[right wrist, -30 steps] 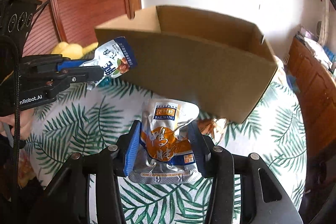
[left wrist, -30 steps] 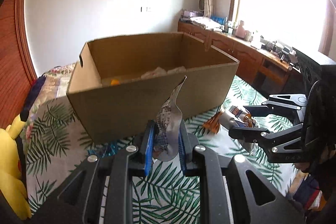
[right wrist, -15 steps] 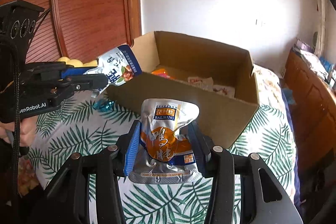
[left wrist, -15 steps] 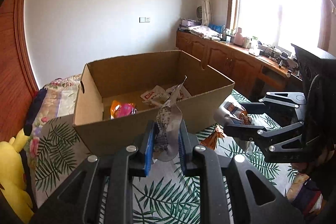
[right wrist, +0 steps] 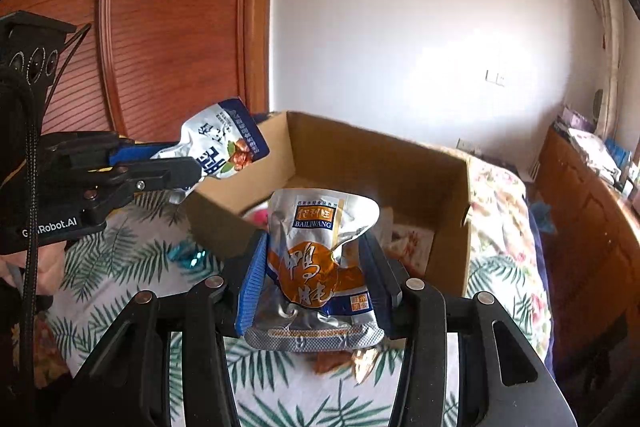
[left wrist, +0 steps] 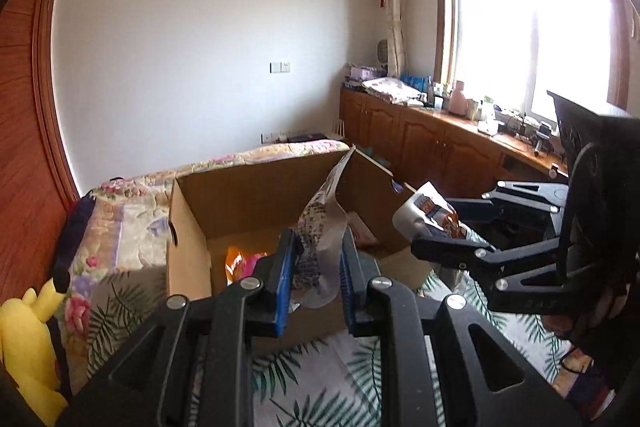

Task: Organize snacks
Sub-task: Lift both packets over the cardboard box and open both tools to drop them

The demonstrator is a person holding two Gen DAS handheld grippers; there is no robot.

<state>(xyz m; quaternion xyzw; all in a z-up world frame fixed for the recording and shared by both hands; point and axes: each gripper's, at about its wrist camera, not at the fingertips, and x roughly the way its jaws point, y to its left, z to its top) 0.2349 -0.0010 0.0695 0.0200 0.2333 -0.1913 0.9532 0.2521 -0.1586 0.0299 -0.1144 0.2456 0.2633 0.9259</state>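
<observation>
My left gripper [left wrist: 316, 259] is shut on a silver snack packet with a blue edge [left wrist: 320, 227], held edge-on above the near wall of an open cardboard box [left wrist: 188, 227]. From the right wrist view the same silver-and-blue packet [right wrist: 224, 147] sticks out of the left gripper [right wrist: 188, 167] at the box's [right wrist: 448, 211] left corner. My right gripper [right wrist: 316, 267] is shut on a silver-and-orange pouch [right wrist: 316, 259], held in front of the box's near wall. In the left wrist view that pouch [left wrist: 430, 213] and the right gripper [left wrist: 440, 227] hover at the box's right end. Several snacks [left wrist: 240, 263] lie inside the box.
The box stands on a leaf-print cloth [right wrist: 120, 267] over a bed. A blue-wrapped sweet [right wrist: 188, 255] and an orange wrapper [right wrist: 352, 359] lie loose on the cloth. A yellow plush toy [left wrist: 28, 339] sits at the left. Wooden cabinets [left wrist: 432, 143] run along the right wall.
Both grippers have risen with their packets still held. The views now look down into the box, where earlier they faced its outer wall.
</observation>
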